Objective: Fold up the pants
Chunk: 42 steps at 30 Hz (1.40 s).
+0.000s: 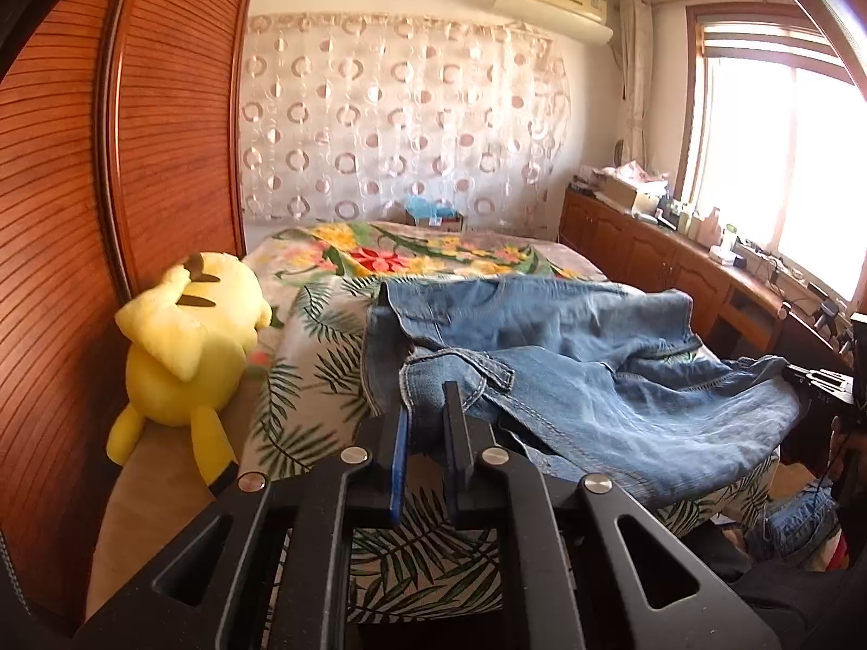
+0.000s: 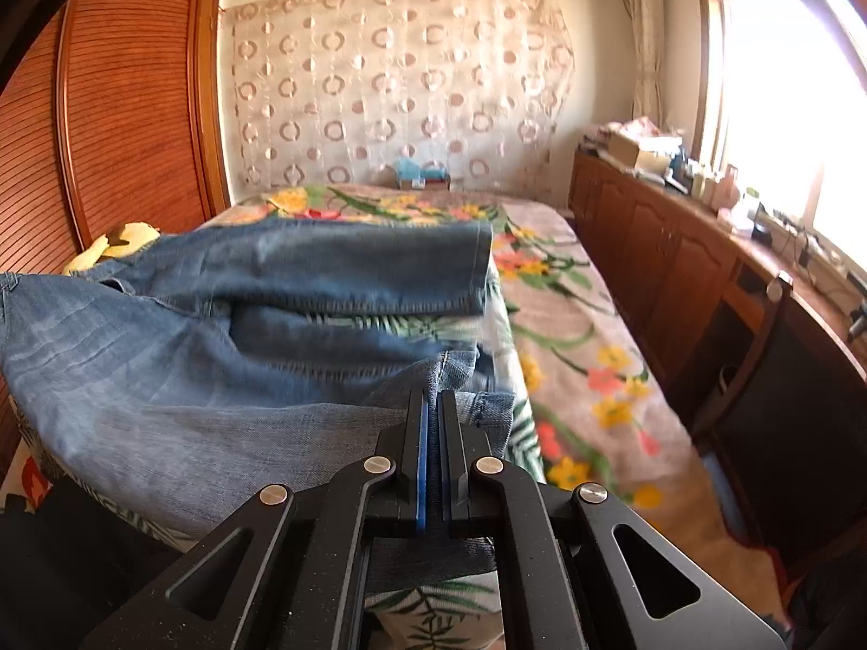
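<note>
Blue denim pants [image 1: 585, 374] lie rumpled across the near end of the bed, also in the right wrist view [image 2: 217, 357]. My left gripper [image 1: 428, 401] is partly closed on the pants' waistband edge [image 1: 433, 374] at their left side, and the cloth sits between the fingers. My right gripper [image 2: 433, 406] is shut on a leg hem [image 2: 450, 374] at the pants' right side and lifts it off the bed. The other leg [image 2: 379, 265] lies flat further back.
The bed [image 1: 319, 379] has a leaf-print sheet and a floral blanket [image 2: 574, 357]. A yellow plush toy [image 1: 189, 352] sits at the bed's left edge by the wooden wardrobe [image 1: 108, 189]. Wooden cabinets [image 2: 666, 254] with clutter line the right wall under the window.
</note>
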{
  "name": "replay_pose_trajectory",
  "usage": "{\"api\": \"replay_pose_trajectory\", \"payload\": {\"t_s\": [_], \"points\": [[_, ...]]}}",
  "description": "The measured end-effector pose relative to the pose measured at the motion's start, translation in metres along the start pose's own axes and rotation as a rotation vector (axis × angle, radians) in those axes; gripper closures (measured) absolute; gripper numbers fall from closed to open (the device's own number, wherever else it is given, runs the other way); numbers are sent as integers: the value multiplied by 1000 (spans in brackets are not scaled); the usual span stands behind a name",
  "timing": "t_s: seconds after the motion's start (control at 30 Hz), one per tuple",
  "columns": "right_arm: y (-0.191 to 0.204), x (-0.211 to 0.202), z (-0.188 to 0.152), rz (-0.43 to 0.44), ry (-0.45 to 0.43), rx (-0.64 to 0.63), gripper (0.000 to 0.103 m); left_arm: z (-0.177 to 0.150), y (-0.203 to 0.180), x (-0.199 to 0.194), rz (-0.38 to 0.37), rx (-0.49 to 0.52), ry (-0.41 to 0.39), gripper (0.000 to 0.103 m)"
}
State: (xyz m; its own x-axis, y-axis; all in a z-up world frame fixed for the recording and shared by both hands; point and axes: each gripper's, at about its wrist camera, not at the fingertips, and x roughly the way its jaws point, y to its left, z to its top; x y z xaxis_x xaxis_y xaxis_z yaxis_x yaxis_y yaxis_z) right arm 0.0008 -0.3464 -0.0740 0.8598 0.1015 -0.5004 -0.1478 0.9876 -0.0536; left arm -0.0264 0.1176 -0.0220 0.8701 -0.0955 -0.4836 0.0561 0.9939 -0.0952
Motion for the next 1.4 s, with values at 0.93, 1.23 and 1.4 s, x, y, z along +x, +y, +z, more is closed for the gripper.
{"api": "replay_pose_trajectory", "payload": {"t_s": [0.93,1.23,1.4], "points": [[25,114,-44,228,88,-22,95,-7,-18,45,-38,45,74,92],[-8,73,-83,171,67,68,62,-14,-24,50,-58,44,100,92],[6,68,-87,180,103,99,61,-15,-26,54,-56,46,107,92]]}}
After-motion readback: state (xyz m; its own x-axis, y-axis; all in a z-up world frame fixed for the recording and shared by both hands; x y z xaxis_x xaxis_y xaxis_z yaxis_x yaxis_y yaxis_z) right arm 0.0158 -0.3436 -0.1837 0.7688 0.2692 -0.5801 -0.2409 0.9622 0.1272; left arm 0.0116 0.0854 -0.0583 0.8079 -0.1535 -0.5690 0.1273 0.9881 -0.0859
